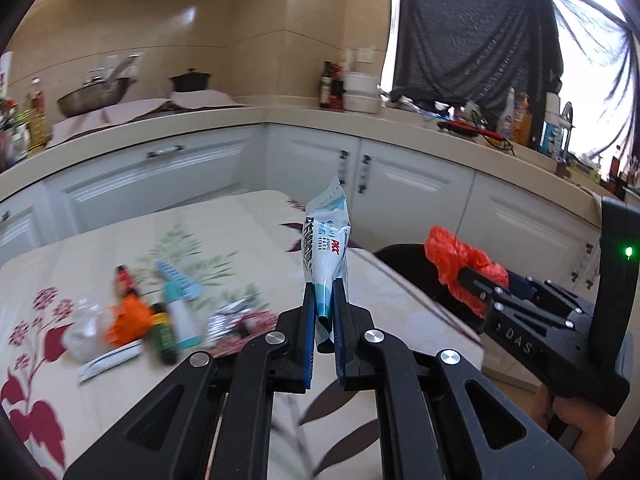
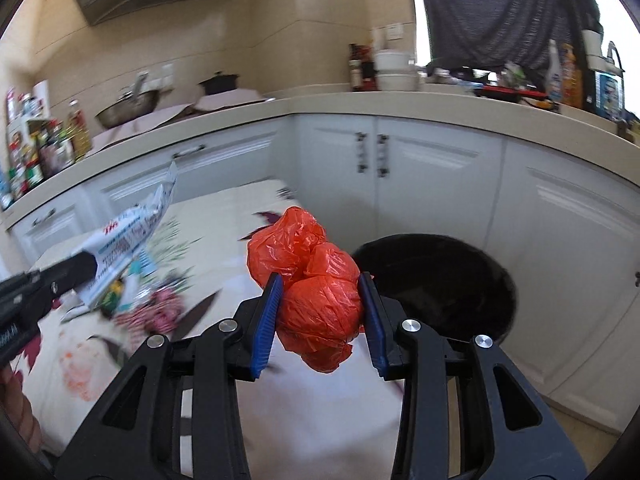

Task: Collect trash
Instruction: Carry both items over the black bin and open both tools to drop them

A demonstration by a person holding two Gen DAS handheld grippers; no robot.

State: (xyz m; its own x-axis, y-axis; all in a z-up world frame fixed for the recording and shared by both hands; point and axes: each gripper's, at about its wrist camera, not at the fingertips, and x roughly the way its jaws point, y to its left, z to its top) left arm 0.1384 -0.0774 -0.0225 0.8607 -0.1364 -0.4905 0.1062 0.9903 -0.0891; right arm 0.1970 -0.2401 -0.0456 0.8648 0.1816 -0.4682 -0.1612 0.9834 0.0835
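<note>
Two grippers, one white wrapper, one red bag, one black bin, one table.

Both units: left hand-held gripper and right hand-held gripper, black linkage arms, blue ribbed pads, silver pivot screws. Right body: white "DAS" lettering, green LED.
</note>
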